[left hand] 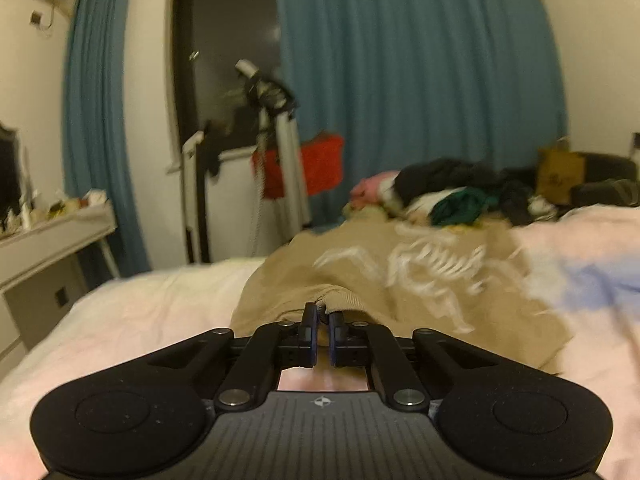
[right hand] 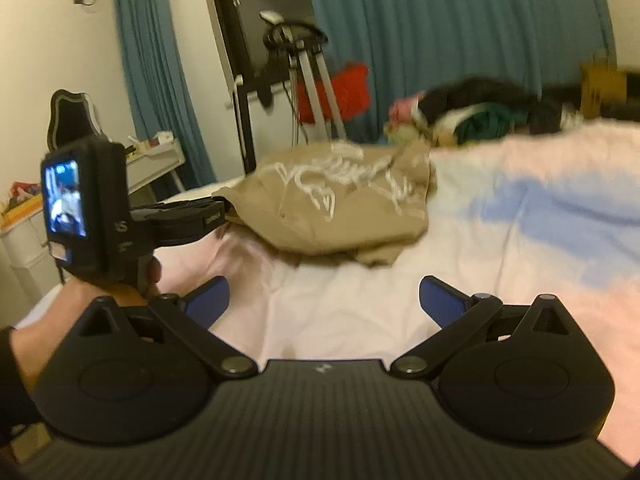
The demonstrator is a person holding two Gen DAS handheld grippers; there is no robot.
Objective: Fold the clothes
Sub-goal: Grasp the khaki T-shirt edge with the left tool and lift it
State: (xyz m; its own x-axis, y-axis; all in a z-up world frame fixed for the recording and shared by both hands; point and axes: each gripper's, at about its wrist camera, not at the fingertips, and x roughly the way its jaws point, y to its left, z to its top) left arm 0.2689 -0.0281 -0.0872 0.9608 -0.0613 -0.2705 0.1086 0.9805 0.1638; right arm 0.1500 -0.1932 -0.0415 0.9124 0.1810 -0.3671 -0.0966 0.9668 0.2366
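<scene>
A tan T-shirt with a white skeleton print lies rumpled on the pale pink and blue bedspread. My left gripper is shut on the shirt's ribbed collar edge. In the right wrist view the same shirt lies bunched ahead, with my left gripper at its left edge. My right gripper is open and empty, low over bare bedspread, short of the shirt.
A heap of other clothes lies at the bed's far end, also in the right wrist view. A white desk stands left. A tripod, a red bag and blue curtains are behind.
</scene>
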